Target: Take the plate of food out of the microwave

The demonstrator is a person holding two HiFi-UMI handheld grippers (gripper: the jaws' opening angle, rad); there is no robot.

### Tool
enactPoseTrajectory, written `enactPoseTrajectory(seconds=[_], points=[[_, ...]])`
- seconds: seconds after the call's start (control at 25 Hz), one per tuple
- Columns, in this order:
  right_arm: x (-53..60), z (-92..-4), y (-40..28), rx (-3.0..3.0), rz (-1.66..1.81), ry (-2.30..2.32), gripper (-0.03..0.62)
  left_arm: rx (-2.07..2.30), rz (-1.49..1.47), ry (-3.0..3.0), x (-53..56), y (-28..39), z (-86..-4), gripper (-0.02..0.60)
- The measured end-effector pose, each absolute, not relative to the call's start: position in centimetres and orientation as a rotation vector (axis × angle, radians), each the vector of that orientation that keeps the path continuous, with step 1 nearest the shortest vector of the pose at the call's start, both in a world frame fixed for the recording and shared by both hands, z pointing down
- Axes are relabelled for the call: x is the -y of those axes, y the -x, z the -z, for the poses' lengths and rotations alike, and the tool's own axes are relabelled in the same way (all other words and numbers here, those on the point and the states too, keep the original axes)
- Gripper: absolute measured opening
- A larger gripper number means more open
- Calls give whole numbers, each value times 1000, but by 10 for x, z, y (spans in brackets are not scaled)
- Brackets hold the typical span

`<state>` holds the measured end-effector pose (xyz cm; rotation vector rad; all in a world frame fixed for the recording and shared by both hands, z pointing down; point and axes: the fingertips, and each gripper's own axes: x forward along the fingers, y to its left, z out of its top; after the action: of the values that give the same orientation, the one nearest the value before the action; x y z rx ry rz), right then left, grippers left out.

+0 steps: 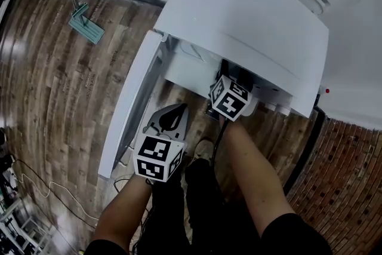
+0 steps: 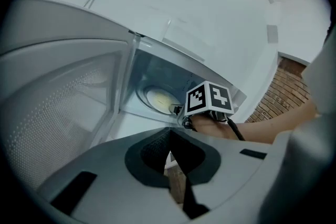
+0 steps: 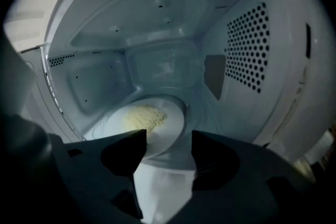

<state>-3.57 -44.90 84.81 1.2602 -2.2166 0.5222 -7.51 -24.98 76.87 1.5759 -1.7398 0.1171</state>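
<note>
With your right gripper [image 3: 168, 139] spread just short of the plate of food [image 3: 160, 124] inside the microwave [image 1: 250, 15], you're reaching in; next, straddle its near rim and pinch, left gripper [image 2: 169, 136] idling pressed together.

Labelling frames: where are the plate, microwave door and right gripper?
plate [image 3: 173, 119]: right gripper view, bare rim beside food.
microwave door [image 1: 127, 106]: head view, middle of panel.
right gripper [image 3: 168, 152]: right gripper view, midway between open jaws.
</note>
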Motion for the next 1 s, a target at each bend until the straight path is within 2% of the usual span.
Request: enactPoseTrajectory(seconds=[0.24,0.32,0.4,0.64,0.84,1.0], points=[[434,-856,26,2170,-896,-1273,267,1717,-112,-1575,244,69,-774,-2],[434,-855,22,2160,-986,-1275,240,1714,-113,-1578,242,66,-773,-2],[432,-855,20,2152,-1124,-1263,174,1714,-114,-1580,240,64,-773,-2],[421,-856,12,2140,-1645,-1210,76,1723,-111,-1575,233,64,-770,-2],[414,-840,6,2166,-2056,-1124,28,1730,-102,-1566,230,65,-769,-2],[402,-839,-10,2129,-2290,-1070,26,1733,-93,-1567,230,63,-767,-2]])
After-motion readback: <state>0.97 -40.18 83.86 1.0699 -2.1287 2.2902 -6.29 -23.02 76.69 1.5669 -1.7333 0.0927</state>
